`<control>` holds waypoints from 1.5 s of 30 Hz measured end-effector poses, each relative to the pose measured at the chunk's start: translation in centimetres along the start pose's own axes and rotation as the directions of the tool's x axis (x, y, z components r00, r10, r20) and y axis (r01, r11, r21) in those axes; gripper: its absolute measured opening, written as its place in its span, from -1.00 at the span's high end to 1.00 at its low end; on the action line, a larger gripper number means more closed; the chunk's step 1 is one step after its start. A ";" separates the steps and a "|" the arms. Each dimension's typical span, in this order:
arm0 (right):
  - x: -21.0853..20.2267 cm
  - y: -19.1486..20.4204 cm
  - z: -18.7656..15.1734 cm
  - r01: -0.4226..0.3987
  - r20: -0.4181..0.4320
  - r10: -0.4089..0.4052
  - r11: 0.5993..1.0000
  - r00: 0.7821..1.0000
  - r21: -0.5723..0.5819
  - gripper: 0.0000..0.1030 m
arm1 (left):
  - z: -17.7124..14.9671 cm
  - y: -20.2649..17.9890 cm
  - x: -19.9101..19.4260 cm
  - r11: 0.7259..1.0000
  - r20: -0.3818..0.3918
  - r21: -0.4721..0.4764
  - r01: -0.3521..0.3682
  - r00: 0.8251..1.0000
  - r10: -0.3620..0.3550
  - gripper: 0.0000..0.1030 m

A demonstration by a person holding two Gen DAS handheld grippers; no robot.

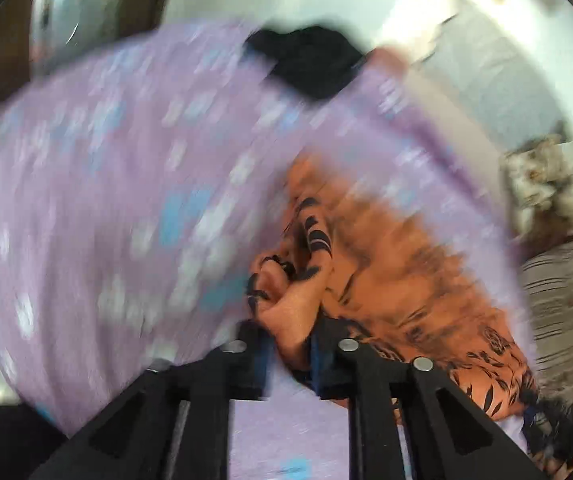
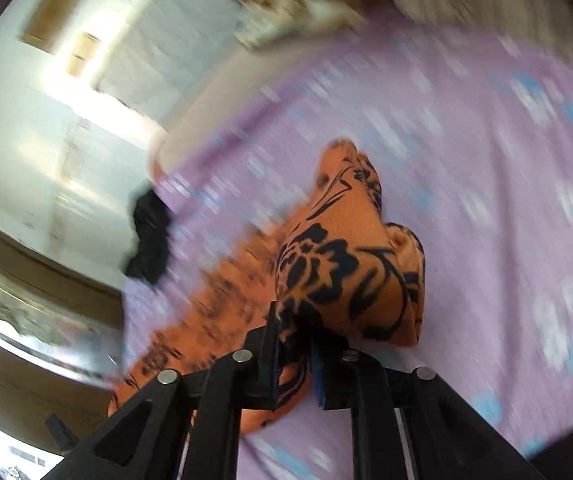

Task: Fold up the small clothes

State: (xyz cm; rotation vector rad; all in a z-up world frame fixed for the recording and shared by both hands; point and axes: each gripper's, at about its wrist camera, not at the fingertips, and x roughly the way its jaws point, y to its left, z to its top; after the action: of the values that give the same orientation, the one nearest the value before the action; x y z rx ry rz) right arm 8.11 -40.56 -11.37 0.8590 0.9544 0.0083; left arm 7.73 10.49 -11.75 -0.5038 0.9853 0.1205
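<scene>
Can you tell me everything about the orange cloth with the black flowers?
The orange cloth is soft, thin-looking fabric printed with black flowers and leaves. It is not folded flat: it lies bunched and stretched across the purple sheet. Both grippers pinch it. The left gripper is shut on a crumpled bunch of one end, where a paler side shows. The right gripper is shut on another bunch that puffs up above its fingers. Much of the cloth is blurred, so its full shape is unclear.

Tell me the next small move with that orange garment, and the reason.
Probably draw the two grips apart: the left gripper and right gripper each pinch a bunched part of the orange garment over the purple sheet, so it needs spreading flat first.
</scene>
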 end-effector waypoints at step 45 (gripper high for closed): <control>8.9 0.5 15.6 -0.099 -0.147 0.105 0.994 0.983 0.049 -0.66 | 1.0 -5.5 2.4 0.922 -0.012 0.374 -0.099 0.994 0.112 -0.41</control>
State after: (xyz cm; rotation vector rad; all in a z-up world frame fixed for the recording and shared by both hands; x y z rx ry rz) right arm 24.84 -46.96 -12.92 0.9556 1.0528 0.1431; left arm 11.58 5.78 -11.35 -0.1021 1.0387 0.0185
